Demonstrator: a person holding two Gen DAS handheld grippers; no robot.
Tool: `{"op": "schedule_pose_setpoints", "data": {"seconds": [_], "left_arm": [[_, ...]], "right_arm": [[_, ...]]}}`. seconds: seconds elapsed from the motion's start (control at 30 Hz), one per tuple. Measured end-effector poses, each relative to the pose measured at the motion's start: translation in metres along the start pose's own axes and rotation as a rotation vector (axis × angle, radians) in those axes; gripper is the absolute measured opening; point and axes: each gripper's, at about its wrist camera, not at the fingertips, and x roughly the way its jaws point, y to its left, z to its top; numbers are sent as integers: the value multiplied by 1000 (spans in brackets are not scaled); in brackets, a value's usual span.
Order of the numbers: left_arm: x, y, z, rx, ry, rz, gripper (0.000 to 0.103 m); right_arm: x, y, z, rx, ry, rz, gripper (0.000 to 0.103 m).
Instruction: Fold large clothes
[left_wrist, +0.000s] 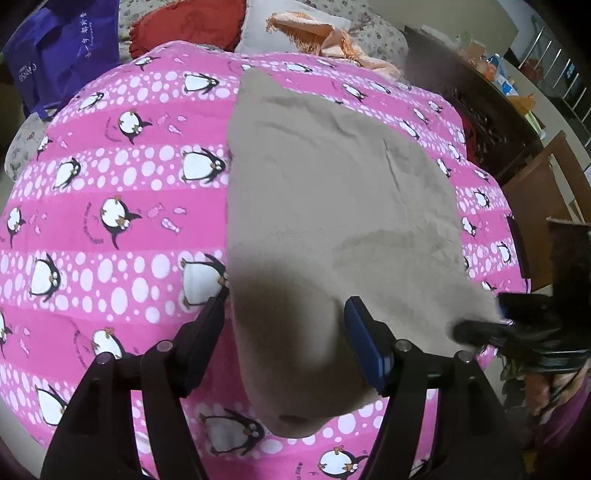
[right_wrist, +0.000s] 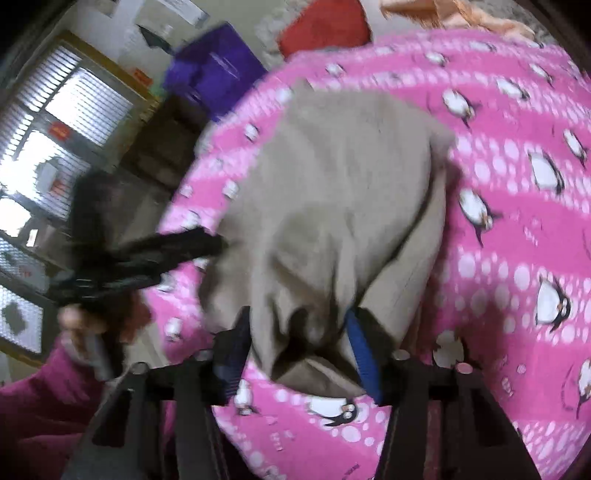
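Observation:
A large beige garment (left_wrist: 325, 192) lies spread on a pink penguin-print blanket (left_wrist: 110, 221). In the left wrist view my left gripper (left_wrist: 286, 325) stands open, its fingers straddling the garment's near end without pressing it. The right gripper (left_wrist: 476, 330) shows as a dark blur at the garment's near right corner, which is drawn to a point toward it. In the right wrist view the garment (right_wrist: 332, 177) is bunched up between the fingers of my right gripper (right_wrist: 295, 343), which is shut on that fold. The left gripper (right_wrist: 210, 245) reaches in at the garment's left edge.
Beyond the blanket (right_wrist: 517, 240) sit a purple bag (left_wrist: 55, 55), a red cushion (left_wrist: 188, 27) and an orange cloth (left_wrist: 325, 37). Dark wooden furniture (left_wrist: 491, 122) stands close on the right. A person's hand (right_wrist: 77, 321) and magenta sleeve (right_wrist: 37, 406) are at the left, with a window (right_wrist: 55, 129) behind.

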Motion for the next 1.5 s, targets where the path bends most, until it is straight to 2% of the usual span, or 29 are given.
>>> {"op": "schedule_pose_setpoints", "data": {"seconds": [0.03,0.1,0.17,0.27,0.37,0.47,0.6,0.67,0.7,0.77,0.9,1.0,1.13,1.2,1.5], "left_arm": [[2,-3,-2,3,5,5,67],[-1,-8,-11,8,7,13,67],[3,-12,-18,5,0,14,73],[21,-14,-24,-11,9,30,76],[31,-13,-28,-33,25,34,76],[22,-17,-28,-15,0,62,76],[3,-22,-25,-7,-70,131,76],[-7,-24,-22,-11,-109,161,76],[-11,-25,-21,-10,-126,178,76],[-20,-28,-18,-3,-165,195,76],[-34,-29,-13,-5,-215,222,77],[-42,-28,-10,-10,-243,254,84],[-46,-26,-8,-28,-248,242,84],[-49,-27,-9,-37,-256,245,84],[-48,-28,-5,-45,-257,252,84]], "right_arm": [[5,-2,-2,4,-3,-23,12],[4,-5,-10,-6,-23,-50,9],[-2,-8,-21,1,-37,-90,8],[18,-29,-34,23,30,-190,3],[23,-37,-39,54,32,-164,4],[0,-29,-38,31,5,-154,16],[-44,-6,-30,-35,-86,-194,47],[-59,9,-24,-67,-145,-226,51],[-63,13,-22,-72,-165,-241,58],[-63,25,-14,-64,-213,-288,64],[-46,39,0,-31,-245,-364,66],[-35,41,6,-11,-256,-411,69],[-34,46,11,-23,-280,-469,73],[-34,48,12,-29,-290,-485,78],[-32,49,12,-30,-290,-491,82]]}}
